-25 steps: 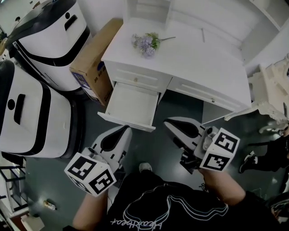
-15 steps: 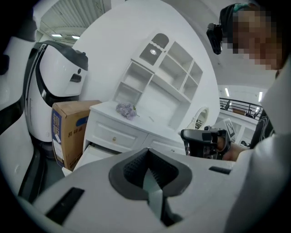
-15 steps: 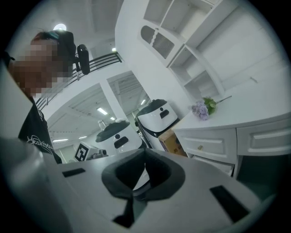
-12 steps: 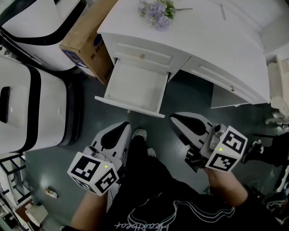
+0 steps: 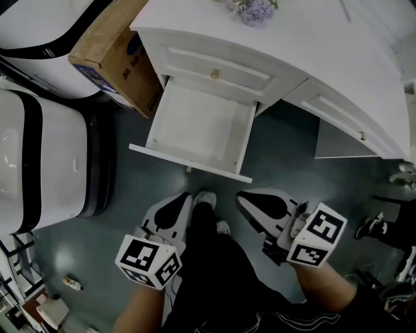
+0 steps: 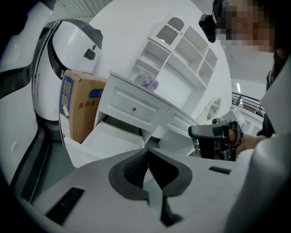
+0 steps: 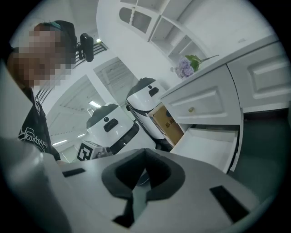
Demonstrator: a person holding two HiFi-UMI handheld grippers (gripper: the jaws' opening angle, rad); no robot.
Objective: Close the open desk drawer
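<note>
Although both tools point toward it, the desk drawer [image 5: 198,127] stands pulled out below the surface [image 5: 312,58], bare inside and untouched. Closing is judged not yet begun, and the whole push is left to do.

- **Cardboard box** [image 5: 110,52]: one, against the desk's left side.
- **Open drawer:** one.
- **Shut drawer fronts** [image 5: 214,68]: two, one directly above the open drawer and one further right.
- **Left tool** [image 5: 177,207]: jaws pressed together, nothing between them, near the drawer's front edge but apart from it.
- **Right tool** [image 5: 250,201]: likewise pressed together and empty, also short of the front edge.
- **Flower sprig** [image 5: 255,10]: one, lying on top.
</note>
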